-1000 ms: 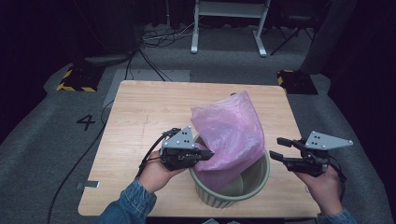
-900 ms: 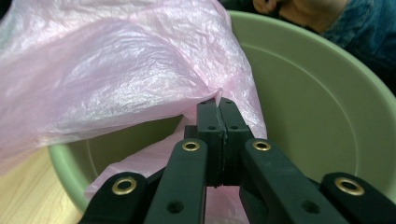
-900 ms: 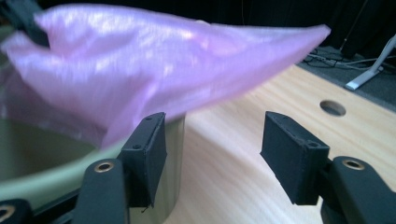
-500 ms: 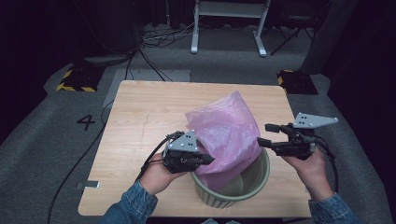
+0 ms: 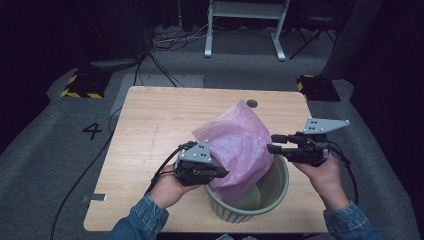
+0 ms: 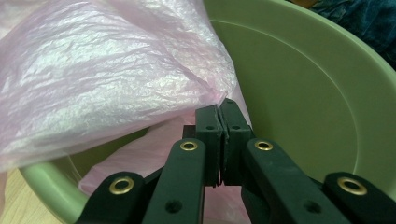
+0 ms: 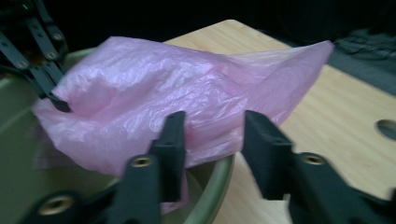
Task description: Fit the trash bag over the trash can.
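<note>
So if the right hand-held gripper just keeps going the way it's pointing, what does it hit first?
Most likely the pink plastic bag. The right hand-held gripper, whose jaws have just been closing, points at the bag's side above the green bin; nothing visible lies between, though depth is hard to judge.

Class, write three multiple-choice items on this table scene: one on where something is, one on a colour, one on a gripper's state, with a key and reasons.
1. Where does the bin stand?
A near table edge
B far edge
C floor

2. What colour is the plastic bag?
A blue
B pink
C black

3. What state is the left gripper in?
A wide open
B shut on the bag
C lying on the table

Key: 1 A, it sits between the person's forearms; 2 B, pink film in every view; 3 B, its jaws pinch a fold of bag over the bin.
</note>
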The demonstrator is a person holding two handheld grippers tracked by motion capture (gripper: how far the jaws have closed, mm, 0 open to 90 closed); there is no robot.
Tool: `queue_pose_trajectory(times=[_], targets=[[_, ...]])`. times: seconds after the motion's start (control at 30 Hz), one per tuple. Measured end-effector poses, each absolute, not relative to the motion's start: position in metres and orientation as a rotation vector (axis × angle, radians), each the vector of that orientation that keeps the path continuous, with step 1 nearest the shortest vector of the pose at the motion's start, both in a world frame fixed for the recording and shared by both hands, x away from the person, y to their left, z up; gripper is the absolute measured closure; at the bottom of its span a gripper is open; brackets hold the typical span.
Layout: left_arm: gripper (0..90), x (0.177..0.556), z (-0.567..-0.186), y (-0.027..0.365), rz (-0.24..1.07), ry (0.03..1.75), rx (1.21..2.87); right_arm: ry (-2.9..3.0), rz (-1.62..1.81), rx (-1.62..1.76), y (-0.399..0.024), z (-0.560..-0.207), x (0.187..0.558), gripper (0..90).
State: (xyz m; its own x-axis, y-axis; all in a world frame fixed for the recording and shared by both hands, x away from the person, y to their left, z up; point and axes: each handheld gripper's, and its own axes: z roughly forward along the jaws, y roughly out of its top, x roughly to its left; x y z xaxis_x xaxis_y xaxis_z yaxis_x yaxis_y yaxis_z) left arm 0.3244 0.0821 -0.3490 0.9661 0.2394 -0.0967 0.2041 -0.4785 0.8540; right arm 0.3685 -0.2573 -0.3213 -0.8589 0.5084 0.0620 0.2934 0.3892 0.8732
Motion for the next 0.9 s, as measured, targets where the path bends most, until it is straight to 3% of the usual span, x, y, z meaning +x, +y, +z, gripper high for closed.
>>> queue_pose_trajectory(times=[0.13, 0.37, 0.43, 0.5, 0.57, 0.63, 0.7, 0.9], targets=[[88.0, 0.324, -0.348, 0.084, 0.050, 0.311, 2.079, 2.421, 1.426, 0.646, -0.258, -0.319, 0.361, 89.7], [88.2, 0.323, -0.349, 0.088, 0.048, 0.312, 2.066, 2.420, 1.451, 0.605, -0.263, -0.313, 0.346, 89.5], [88.2, 0.323, -0.350, 0.088, 0.045, 0.314, 2.069, 2.385, 1.488, 0.646, -0.266, -0.311, 0.348, 65.1], [88.2, 0.324, -0.350, 0.087, 0.044, 0.313, 2.070, 2.356, 1.543, 0.709, -0.267, -0.311, 0.355, 46.4], [88.2, 0.324, -0.350, 0.087, 0.043, 0.312, 2.071, 2.356, 1.565, 0.754, -0.265, -0.313, 0.363, 38.0], [88.2, 0.324, -0.350, 0.088, 0.041, 0.310, 2.076, 2.378, 1.538, 0.775, -0.260, -0.316, 0.369, 37.0], [88.2, 0.325, -0.351, 0.088, 0.039, 0.310, 2.074, 2.418, 1.504, 0.789, -0.253, -0.320, 0.375, 42.4], [88.2, 0.321, -0.348, 0.090, 0.051, 0.304, 2.062, 2.418, 1.351, 0.699, -0.242, -0.321, 0.368, 81.7]])
